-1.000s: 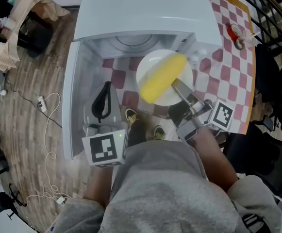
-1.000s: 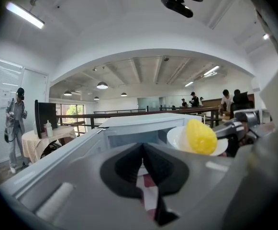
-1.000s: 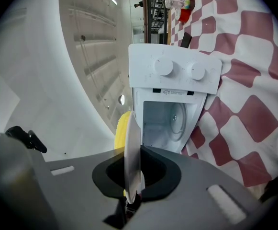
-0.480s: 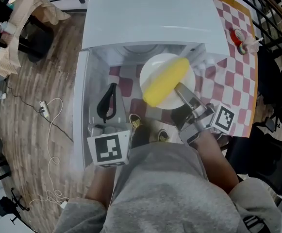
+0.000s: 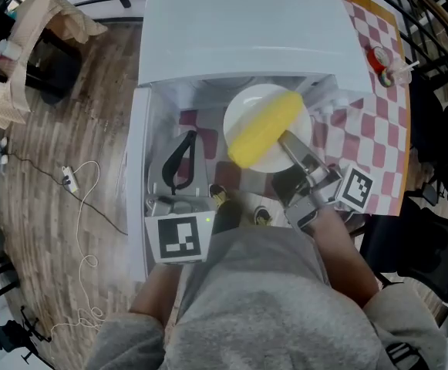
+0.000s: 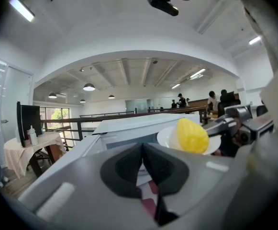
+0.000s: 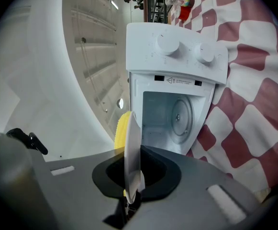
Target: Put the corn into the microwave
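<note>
A yellow corn cob lies on a white plate. My right gripper is shut on the plate's near rim and holds it level in front of the white microwave. The right gripper view shows the plate edge-on between the jaws, with the corn behind it and the open cavity straight ahead. The microwave door stands swung out to the left. My left gripper is beside that door with its jaws shut and nothing in them. From it, the corn appears to the right.
A red-and-white checked cloth covers the table right of the microwave, with a small red item at its far edge. A white cable trails on the wooden floor at left. Two knobs sit above the cavity.
Both grippers have edged toward the microwave, and the plate with the corn is closer to the opening. The right grip on the plate is unchanged.
</note>
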Demonstrator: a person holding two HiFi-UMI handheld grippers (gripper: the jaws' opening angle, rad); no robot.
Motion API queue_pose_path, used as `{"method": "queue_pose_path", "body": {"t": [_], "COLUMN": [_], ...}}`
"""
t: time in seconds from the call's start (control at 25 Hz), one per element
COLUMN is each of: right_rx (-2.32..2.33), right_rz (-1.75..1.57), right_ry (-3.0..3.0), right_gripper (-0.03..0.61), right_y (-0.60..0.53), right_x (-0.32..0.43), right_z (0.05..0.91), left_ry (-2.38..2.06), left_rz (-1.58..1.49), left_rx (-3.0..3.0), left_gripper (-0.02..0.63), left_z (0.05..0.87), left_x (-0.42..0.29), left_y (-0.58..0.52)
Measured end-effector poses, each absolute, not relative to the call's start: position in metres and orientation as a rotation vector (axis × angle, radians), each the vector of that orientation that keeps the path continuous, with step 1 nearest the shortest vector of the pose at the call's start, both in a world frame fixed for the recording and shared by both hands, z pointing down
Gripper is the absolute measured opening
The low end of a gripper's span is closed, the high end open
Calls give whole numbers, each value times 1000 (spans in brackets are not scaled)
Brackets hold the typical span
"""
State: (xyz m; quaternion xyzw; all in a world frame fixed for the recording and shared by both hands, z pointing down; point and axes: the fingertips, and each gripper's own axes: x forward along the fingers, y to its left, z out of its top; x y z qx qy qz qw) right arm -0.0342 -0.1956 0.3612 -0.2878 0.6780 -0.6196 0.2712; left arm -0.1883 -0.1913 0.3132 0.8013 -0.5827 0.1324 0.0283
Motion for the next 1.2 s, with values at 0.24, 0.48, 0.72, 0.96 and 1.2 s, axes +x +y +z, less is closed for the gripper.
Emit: {"method": "queue_pose_path", "body": {"t": [0.24, 0.48, 0.72, 0.96, 1.2], "right_rx": [-798, -826, -839, -819, -790], "right_rz": [-1657, -1644, -1644, -1661, -1712], "right_ry": [1817, 1815, 1815, 1837, 1895], "right_gripper": [8, 8, 8, 8, 8], "right_y": [-200, -202, -208, -216, -221], "right_x": [-45, -51, -53, -53, -62], "right_z": [362, 360, 361, 363, 378], "left_ry": [-1744, -1709, -1724, -1733, -1756], "left_rz": [375, 300, 267, 290, 323], "left_rx": [2486, 2439, 2421, 2398, 2346], "left_gripper": [9, 8, 9, 9, 9], "left_z": [316, 319, 318, 322, 329], "left_x": [-192, -194, -195, -195, -199], "left_y": [-192, -193, -197, -199, -203]}}
